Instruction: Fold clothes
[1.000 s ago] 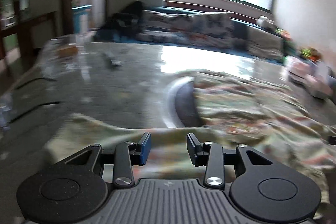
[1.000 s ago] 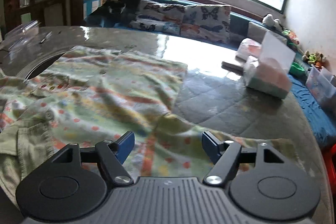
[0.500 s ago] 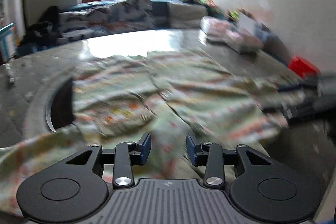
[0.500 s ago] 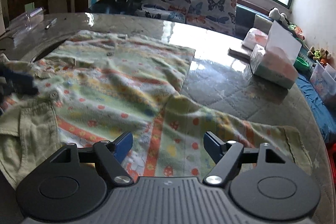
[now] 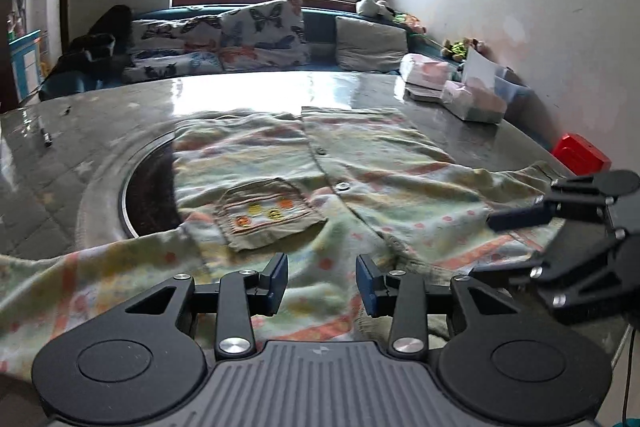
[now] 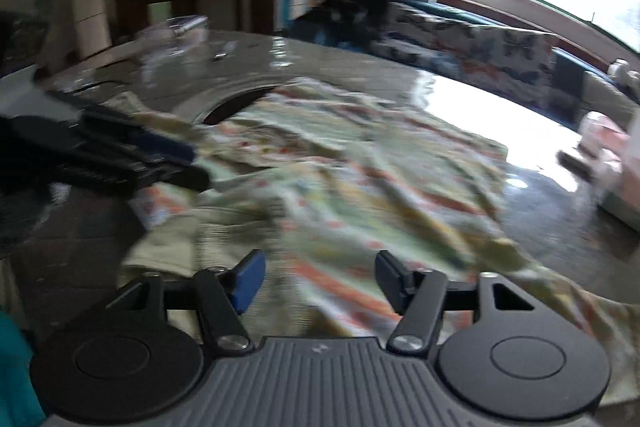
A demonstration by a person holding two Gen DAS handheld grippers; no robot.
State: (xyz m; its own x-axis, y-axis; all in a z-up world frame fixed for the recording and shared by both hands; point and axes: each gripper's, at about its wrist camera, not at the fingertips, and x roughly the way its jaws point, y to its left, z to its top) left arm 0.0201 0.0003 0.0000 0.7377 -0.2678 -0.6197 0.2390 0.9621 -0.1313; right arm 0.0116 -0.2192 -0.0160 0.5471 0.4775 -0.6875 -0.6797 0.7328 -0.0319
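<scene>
Shirt (image 5: 320,163) spread buttoned-side up on marble table (image 5: 100,115). Left gripper (image 5: 322,281) apart above near hem, empty; view swung rightward since earlier. Right gripper (image 6: 316,281) apart, jaws just narrowed, empty, over sleeve.

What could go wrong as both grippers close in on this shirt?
1. The shirt lies partly over the round recess in the table; a drag could sag it in.
2. The right gripper and left gripper sit near each other and could collide.
</scene>
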